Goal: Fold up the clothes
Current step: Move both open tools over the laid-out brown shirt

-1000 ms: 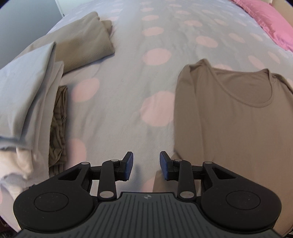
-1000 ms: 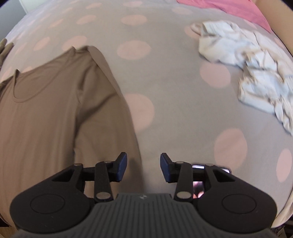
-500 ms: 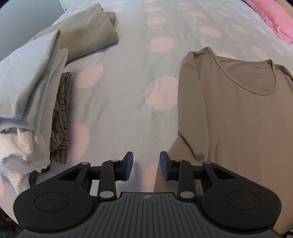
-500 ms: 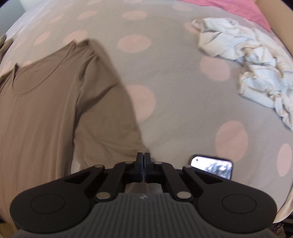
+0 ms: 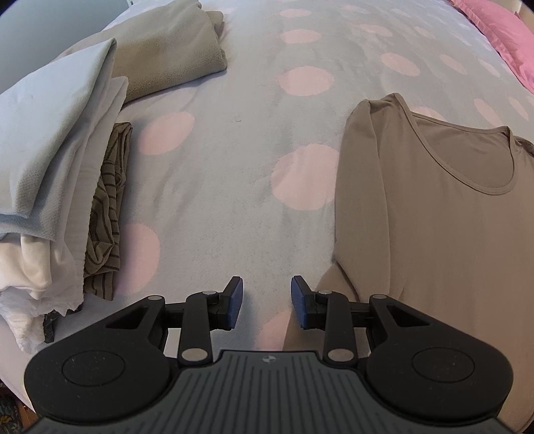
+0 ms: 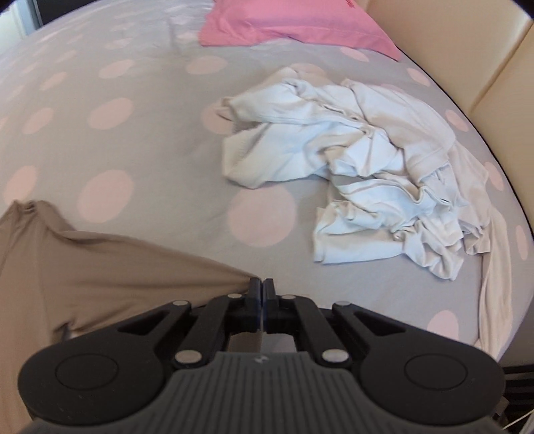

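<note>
A taupe long-sleeved top (image 5: pixel 434 213) lies flat, neckline away from me, on the dotted grey bedspread (image 5: pixel 233 167). My left gripper (image 5: pixel 267 302) hovers open just left of the top's near sleeve, with only bedspread between its blue pads. In the right wrist view my right gripper (image 6: pixel 263 293) is shut on the sleeve of the taupe top (image 6: pixel 116 267), which stretches in a taut fold from the fingertips to the left. The rest of the top is out of that view.
A stack of folded clothes (image 5: pixel 60 187) and a folded beige piece (image 5: pixel 173 60) sit at the left. A crumpled white garment (image 6: pixel 360 167) lies right of the right gripper. A pink pillow (image 6: pixel 287 23) and a cream headboard (image 6: pixel 467 50) are behind it.
My right gripper closed on the top's sleeve edge and pulled it out to the right, towards the white garment. The left gripper stayed open and the top slid slightly right in its view.
</note>
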The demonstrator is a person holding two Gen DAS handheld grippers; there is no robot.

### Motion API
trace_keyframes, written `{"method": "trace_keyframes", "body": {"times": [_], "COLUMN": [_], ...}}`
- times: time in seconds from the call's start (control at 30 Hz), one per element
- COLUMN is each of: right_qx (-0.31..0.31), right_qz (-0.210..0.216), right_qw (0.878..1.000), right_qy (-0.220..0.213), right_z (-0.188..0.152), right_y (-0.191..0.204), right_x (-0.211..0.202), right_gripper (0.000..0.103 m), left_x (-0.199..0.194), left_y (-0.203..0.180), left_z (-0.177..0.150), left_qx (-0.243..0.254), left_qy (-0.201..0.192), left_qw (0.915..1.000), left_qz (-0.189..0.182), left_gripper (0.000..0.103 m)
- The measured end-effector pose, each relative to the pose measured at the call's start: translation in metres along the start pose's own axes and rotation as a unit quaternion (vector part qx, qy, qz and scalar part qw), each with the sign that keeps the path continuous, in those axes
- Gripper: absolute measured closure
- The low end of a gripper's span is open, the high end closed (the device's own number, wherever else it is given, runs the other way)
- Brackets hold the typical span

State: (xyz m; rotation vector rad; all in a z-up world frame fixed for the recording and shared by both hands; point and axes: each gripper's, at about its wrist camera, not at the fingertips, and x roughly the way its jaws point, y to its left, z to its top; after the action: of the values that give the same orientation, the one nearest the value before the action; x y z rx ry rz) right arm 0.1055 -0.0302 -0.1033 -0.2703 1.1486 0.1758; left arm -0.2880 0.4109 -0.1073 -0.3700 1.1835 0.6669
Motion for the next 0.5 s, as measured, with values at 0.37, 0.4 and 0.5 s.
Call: {"method": "trace_keyframes", "body": {"times": [0.37,0.4,0.5], "right_qx": [0.006,0.004,0.003], "right_qz": [-0.038,-0.04,-0.016], "right_qw": [0.997,0.998,1.0], "right_qy": [0.059,0.047,0.018], "right_z": [0.003,0.004,0.007], "right_y": [-0.001,0.001,0.014], "right_x": [0.028,0.021,0.004], "right_gripper": [0.094,0.092,0.083], "left_x": [0.006,0.006,0.003], "left_y": [0.003,0.002,-0.003], "left_z": [0.018,0.02,0.024], "left_qx": [-0.028,-0.026,-0.015], "left_qy": [0.0,-0.002,-0.005], "left_qw": [0.9995,0.9994,0.9992], "left_qz": [-0.016,-0.021,-0.037], "left_gripper": [0.073,0.073,0.073]}}
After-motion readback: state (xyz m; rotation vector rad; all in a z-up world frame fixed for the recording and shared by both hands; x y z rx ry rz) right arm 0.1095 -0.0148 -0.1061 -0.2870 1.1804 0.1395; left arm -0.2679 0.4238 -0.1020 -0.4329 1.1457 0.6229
